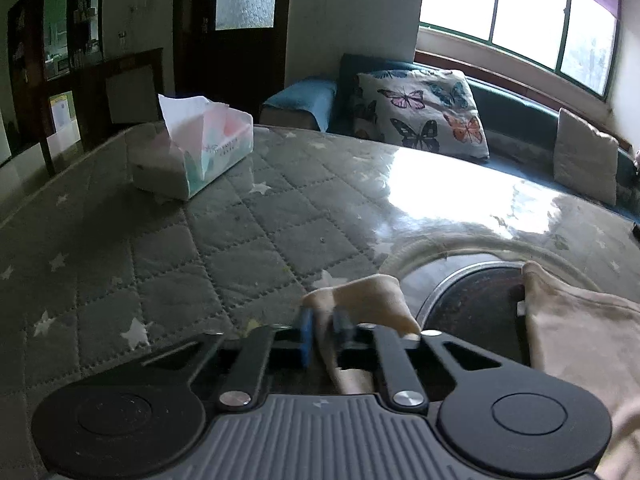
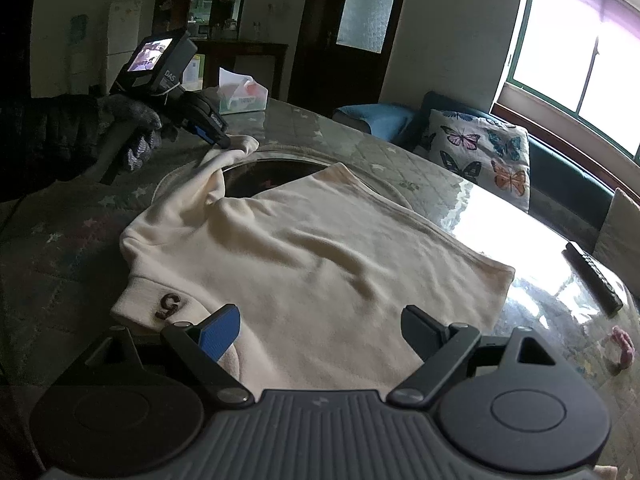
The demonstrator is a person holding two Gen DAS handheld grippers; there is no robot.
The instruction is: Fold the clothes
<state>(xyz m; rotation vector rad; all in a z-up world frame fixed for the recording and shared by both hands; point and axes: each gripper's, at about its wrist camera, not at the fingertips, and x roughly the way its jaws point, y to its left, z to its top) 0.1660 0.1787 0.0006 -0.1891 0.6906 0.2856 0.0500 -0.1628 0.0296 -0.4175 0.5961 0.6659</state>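
A cream sweater [image 2: 320,256] lies spread on the quilted table, with a dark "G" patch [image 2: 168,305] on its near left cuff. My left gripper [image 1: 326,320] is shut on the end of the far sleeve [image 1: 372,300]; in the right wrist view it [image 2: 224,142] pinches that sleeve tip [image 2: 244,145] at the far left, lifted a little off the table. My right gripper [image 2: 320,328] is open, its fingers hovering over the sweater's near edge, holding nothing.
A tissue box [image 1: 192,152] stands at the far left of the table. A round dark inset [image 2: 272,176] sits under the sweater. A remote [image 2: 594,278] and a pink scrap [image 2: 624,350] lie at the right. A sofa with a butterfly cushion [image 2: 480,156] is behind.
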